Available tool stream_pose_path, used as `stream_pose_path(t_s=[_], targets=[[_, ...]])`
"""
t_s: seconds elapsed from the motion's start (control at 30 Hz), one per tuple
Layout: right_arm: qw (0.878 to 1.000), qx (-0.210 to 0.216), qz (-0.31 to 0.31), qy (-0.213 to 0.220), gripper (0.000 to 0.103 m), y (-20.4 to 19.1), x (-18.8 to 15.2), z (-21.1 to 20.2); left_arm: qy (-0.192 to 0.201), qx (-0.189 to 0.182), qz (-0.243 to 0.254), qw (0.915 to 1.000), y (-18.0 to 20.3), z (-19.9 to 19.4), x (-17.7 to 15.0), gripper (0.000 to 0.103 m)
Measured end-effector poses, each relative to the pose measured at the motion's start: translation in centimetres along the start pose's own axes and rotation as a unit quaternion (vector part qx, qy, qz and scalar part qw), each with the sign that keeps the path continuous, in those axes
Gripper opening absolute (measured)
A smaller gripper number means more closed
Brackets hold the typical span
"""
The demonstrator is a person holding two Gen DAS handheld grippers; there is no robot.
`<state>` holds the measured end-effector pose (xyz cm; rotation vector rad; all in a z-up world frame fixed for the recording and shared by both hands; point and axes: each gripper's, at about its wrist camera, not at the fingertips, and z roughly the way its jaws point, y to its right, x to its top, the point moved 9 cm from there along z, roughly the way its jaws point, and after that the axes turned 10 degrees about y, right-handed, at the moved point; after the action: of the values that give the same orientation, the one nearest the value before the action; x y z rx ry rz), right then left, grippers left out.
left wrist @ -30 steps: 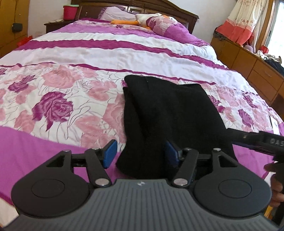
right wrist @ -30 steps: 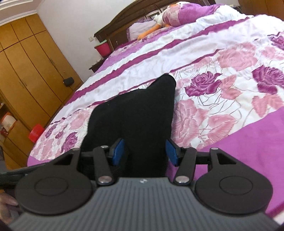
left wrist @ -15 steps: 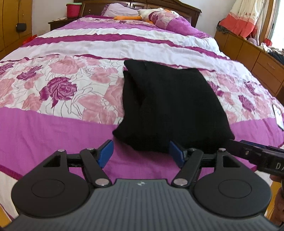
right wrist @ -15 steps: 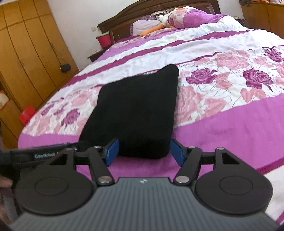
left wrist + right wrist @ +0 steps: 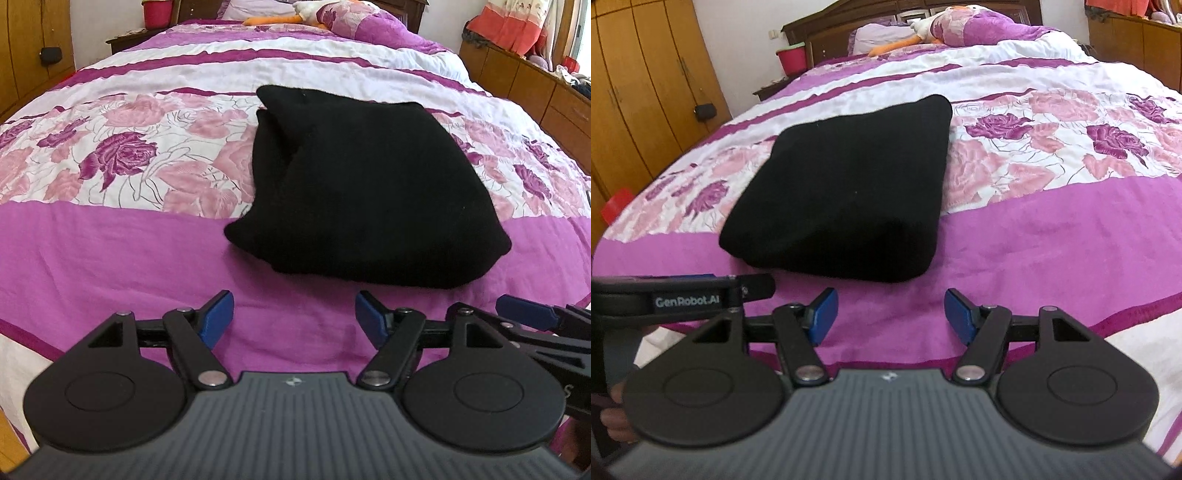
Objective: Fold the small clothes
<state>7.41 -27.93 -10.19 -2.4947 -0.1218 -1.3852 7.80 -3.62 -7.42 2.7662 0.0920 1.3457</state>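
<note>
A folded black garment (image 5: 369, 188) lies on the bed (image 5: 110, 258) near its foot edge. The left gripper (image 5: 294, 314) and right gripper (image 5: 890, 314) hover beside each other just short of it, fingers apart, holding nothing.

Bright, even daylight; a soft shadow hugs the folded black knitted garment (image 5: 365, 192). Strong fisheye bending curves the purple floral bedspread (image 5: 1052, 229) toward the edges.
</note>
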Motion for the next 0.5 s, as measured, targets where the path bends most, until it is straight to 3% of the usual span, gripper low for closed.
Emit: stream_pose_path(t_s=[0.5], targets=[[1.0, -0.004, 0.016, -0.006, 0.066, 0.33, -0.7, 0.57, 0.0, 0.018, 0.01, 0.9998, 0.23, 0.85, -0.71, 0.078]])
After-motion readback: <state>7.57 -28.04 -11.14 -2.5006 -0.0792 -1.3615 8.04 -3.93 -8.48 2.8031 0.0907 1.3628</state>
